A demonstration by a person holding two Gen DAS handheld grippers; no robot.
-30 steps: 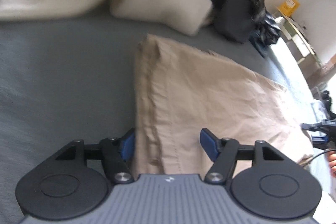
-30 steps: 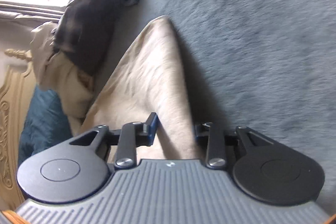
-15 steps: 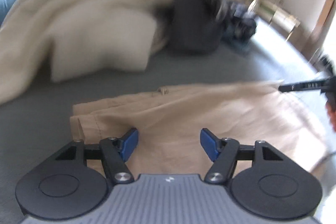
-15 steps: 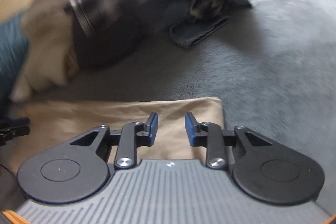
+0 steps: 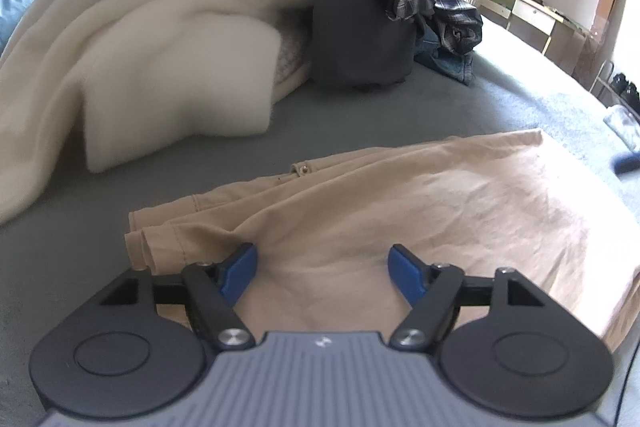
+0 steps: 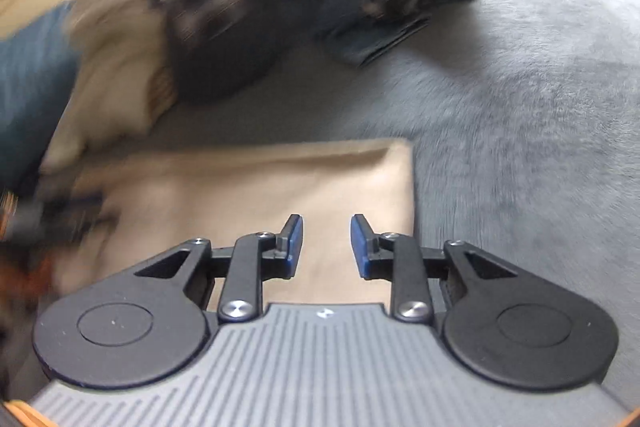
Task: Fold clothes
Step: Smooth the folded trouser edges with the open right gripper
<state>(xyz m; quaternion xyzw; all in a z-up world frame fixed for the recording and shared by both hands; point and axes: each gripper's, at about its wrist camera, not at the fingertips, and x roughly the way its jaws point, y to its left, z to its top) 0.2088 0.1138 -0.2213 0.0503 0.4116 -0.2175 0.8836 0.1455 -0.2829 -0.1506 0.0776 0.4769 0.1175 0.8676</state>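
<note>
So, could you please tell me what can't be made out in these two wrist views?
- Near edge of the beige garment: left wrist view, hidden behind the left claw housing.
- Dark clothes pile: right wrist view, smeared by motion blur; separate pieces cannot be told apart.
- Dark shape at the left edge: right wrist view, blurred and cut off.
- Items on the desk: left wrist view, too small.
</note>
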